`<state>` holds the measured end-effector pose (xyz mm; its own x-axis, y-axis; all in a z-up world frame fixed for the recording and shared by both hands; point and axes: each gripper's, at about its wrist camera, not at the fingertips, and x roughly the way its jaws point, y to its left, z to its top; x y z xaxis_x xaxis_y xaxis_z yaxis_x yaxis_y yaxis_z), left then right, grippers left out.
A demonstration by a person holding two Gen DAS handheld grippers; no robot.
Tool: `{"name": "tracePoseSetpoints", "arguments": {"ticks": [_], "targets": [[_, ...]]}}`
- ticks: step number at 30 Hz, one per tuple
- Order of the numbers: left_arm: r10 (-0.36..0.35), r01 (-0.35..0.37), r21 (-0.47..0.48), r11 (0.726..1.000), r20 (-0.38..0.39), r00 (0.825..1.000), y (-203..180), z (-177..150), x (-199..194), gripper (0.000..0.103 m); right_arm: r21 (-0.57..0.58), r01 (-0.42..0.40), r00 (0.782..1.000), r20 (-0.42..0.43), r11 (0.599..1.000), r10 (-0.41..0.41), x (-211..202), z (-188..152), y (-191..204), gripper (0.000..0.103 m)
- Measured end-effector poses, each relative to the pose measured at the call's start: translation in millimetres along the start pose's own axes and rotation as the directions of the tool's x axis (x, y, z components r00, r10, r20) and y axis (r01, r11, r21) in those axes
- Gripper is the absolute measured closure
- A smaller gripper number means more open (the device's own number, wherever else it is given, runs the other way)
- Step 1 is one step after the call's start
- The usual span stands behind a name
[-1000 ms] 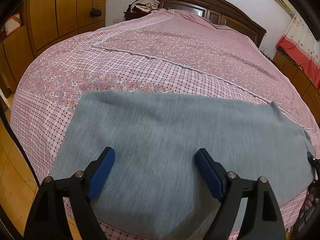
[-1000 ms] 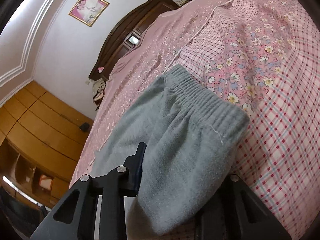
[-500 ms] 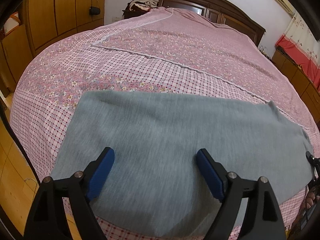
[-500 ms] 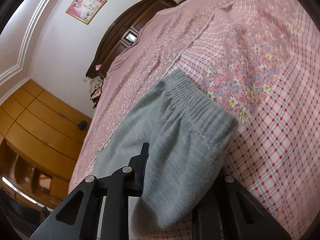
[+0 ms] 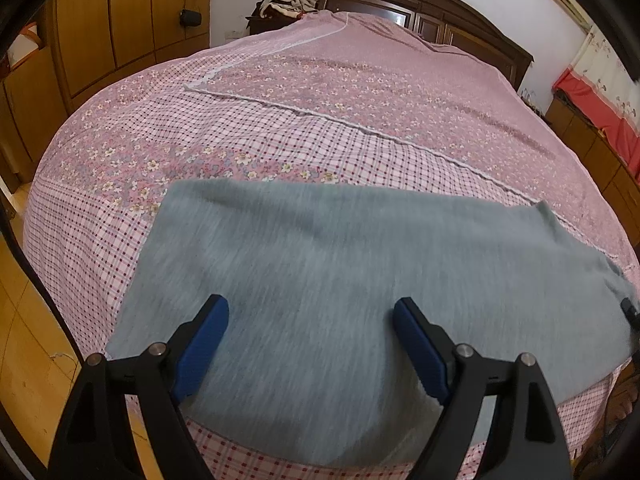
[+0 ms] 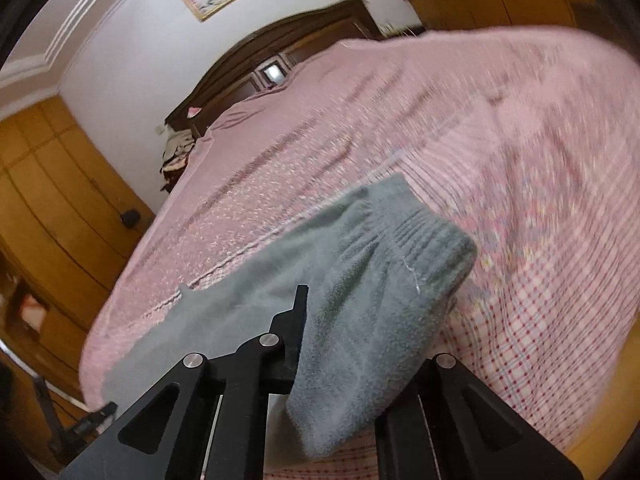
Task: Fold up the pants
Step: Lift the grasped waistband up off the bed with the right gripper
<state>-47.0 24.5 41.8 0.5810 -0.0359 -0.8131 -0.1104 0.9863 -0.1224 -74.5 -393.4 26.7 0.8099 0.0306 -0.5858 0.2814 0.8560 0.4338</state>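
Note:
Grey fleece pants (image 5: 360, 248) lie spread flat across the near end of the bed. My left gripper (image 5: 310, 306) hovers over the near part of the cloth, its blue pads wide apart and holding nothing. In the right wrist view the elastic waistband (image 6: 432, 240) end of the pants (image 6: 360, 280) is bunched and raised off the bedspread. My right gripper (image 6: 352, 332) has its jaws closed to a tight pinch on that fabric. Its right finger is hidden under the fleece.
The bed (image 5: 360, 100) carries a pink floral and checked bedspread. A dark wooden headboard (image 5: 440, 12) stands at its far end. Wooden wardrobes (image 5: 120, 20) line the left side, and wooden floor (image 5: 24, 320) shows beside the bed's near left edge.
The right gripper's jaws narrowed onto the waistband fabric, then the gripper rose and rolled, lifting that end off the bed. The left gripper stayed still and wide open.

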Motion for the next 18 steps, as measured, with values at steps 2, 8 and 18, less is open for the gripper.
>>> {"name": "tracePoseSetpoints", "arguments": {"ticks": [2,8,18], "targets": [[-0.004,0.004,-0.005,1.0,-0.002,1.0,1,0,-1,0.015,-0.051,0.008,1.0,0.008,0.999,-0.007,-5,2,14,0.093],[-0.012,0.012,-0.024,1.0,-0.013,1.0,6,2,-6,0.015,-0.165,-0.013,1.0,0.022,0.986,0.016,-17,11,49,0.094],[-0.014,0.015,-0.049,0.999,0.003,1.0,20,6,-20,0.015,-0.333,-0.09,0.996,-0.001,0.939,0.095,-29,7,115,0.094]]}}
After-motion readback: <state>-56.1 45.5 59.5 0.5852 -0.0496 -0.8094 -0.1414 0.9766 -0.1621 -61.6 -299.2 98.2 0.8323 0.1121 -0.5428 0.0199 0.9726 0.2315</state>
